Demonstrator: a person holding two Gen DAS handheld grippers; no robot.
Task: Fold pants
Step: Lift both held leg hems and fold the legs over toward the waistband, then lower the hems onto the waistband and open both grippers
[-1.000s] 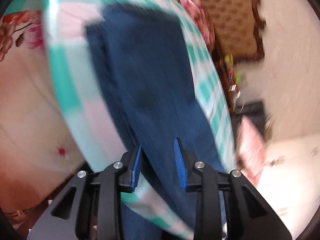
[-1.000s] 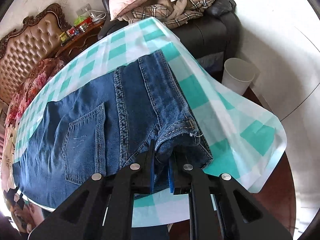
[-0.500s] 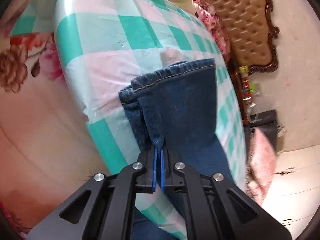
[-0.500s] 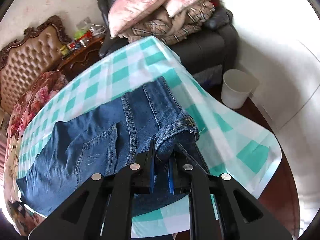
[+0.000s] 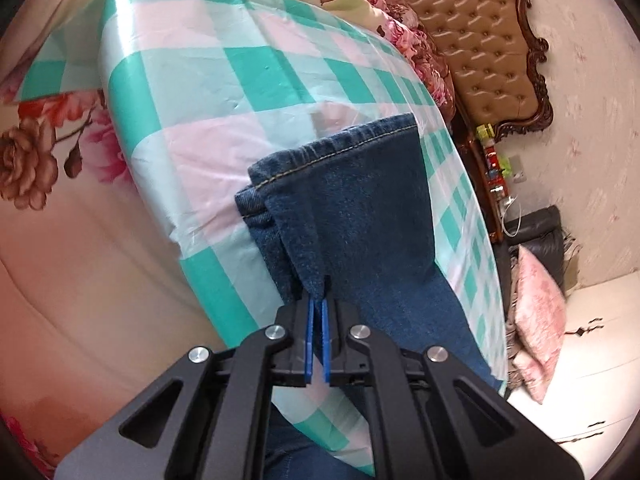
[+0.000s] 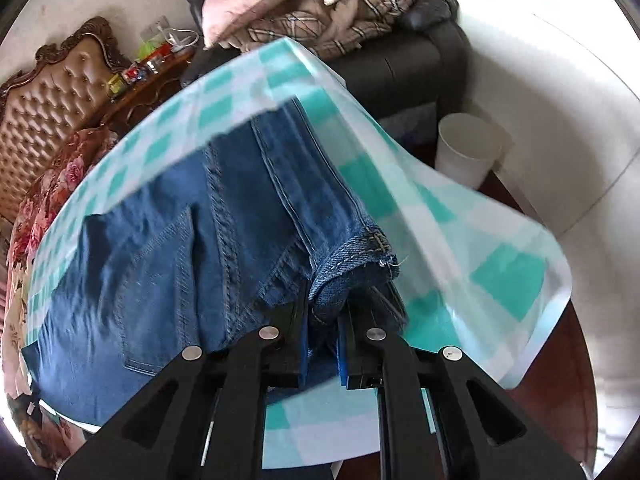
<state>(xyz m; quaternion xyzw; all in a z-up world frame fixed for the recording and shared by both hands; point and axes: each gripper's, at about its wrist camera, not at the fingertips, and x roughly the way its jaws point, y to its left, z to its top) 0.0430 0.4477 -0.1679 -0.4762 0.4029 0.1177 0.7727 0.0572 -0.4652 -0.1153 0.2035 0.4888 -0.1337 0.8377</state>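
Note:
Blue denim pants (image 5: pixel 360 216) lie on a table under a teal-and-white checked cloth (image 5: pixel 224 80). In the left wrist view my left gripper (image 5: pixel 317 320) is shut on the near edge of the leg, just behind the stitched hem, and holds it slightly raised. In the right wrist view the pants (image 6: pixel 168 264) show the back pocket and seams. My right gripper (image 6: pixel 324 344) is shut on a bunched fold at the waistband corner (image 6: pixel 356 256), lifted off the cloth.
A tufted brown headboard (image 5: pixel 480 40) and floral bedding (image 5: pixel 40 152) lie beyond the table. A dark sofa with pillows and blankets (image 6: pixel 320 8) stands behind, with a white bin (image 6: pixel 468 152) on the floor to the right. The cloth (image 6: pixel 500 272) hangs over the table edge.
The left gripper closed on the leg near the hem and has raised it. The right gripper, still clamped on the waistband, has lifted it and pulled closer.

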